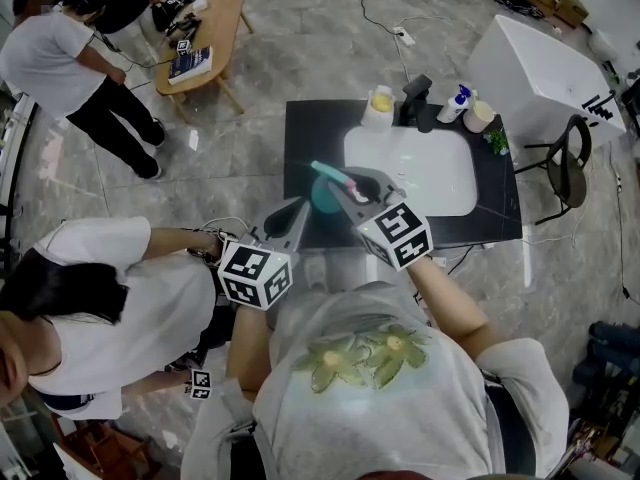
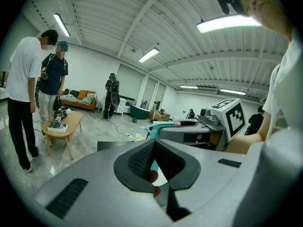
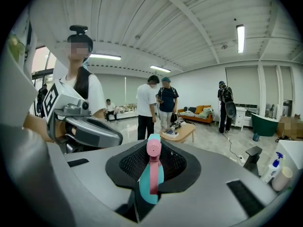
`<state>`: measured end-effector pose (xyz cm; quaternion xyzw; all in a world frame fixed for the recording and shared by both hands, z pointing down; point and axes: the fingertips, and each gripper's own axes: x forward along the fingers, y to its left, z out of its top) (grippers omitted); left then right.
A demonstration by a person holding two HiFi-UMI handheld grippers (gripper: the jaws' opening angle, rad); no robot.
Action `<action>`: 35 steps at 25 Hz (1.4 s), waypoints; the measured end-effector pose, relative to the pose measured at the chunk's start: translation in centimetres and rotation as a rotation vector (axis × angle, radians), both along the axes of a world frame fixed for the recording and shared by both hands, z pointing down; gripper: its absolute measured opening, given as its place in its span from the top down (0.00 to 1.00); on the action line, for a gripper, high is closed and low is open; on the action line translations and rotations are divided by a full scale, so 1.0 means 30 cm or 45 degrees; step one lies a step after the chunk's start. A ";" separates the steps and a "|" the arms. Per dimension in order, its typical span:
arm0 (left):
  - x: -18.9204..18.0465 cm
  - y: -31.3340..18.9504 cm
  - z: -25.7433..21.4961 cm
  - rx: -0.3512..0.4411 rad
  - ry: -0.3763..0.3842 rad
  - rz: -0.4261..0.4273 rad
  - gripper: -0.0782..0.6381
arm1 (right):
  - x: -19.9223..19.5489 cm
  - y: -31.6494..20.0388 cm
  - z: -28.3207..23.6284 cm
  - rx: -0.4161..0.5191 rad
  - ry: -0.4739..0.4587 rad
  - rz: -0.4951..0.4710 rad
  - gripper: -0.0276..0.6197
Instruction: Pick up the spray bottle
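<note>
The spray bottle [image 1: 324, 194] is teal with a pink trigger and nozzle. It hangs over the front left edge of the black counter [image 1: 310, 133], clear of its top. My right gripper [image 1: 345, 190] is shut on its neck; in the right gripper view the bottle [image 3: 151, 176] stands upright between the dark pads [image 3: 130, 164] of my right gripper [image 3: 151, 167]. My left gripper [image 1: 288, 220] floats just left of the bottle, apart from it. In the left gripper view my left gripper [image 2: 158, 167] is slightly open with nothing in it, and the teal bottle head [image 2: 154, 128] shows beyond.
A white sink [image 1: 420, 173] is set in the counter, with a black faucet [image 1: 417, 98], a yellow-capped bottle [image 1: 379, 103], a blue-topped sprayer [image 1: 456, 103] and a cup [image 1: 478, 116] along its back. A chair [image 1: 565, 163] stands right. People and a wooden table [image 1: 205, 43] are at the left.
</note>
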<state>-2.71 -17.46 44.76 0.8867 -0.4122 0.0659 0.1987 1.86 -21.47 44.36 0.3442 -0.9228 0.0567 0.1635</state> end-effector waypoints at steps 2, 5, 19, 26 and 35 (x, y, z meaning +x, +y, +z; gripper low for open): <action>0.016 0.003 0.004 0.002 0.004 0.000 0.88 | 0.016 0.011 -0.006 0.003 0.004 -0.001 0.85; 0.041 0.014 0.007 0.001 0.011 0.011 0.88 | 0.030 0.033 -0.043 0.024 -0.007 -0.003 0.85; 0.093 0.086 -0.024 0.031 0.029 0.016 0.88 | 0.063 0.143 -0.167 0.116 -0.039 -0.015 0.85; 0.121 0.131 -0.036 0.039 0.030 0.022 0.88 | 0.086 0.199 -0.187 0.124 -0.052 -0.014 0.85; 0.133 0.187 -0.028 0.033 0.032 0.015 0.88 | 0.096 0.265 -0.212 0.153 -0.066 -0.026 0.85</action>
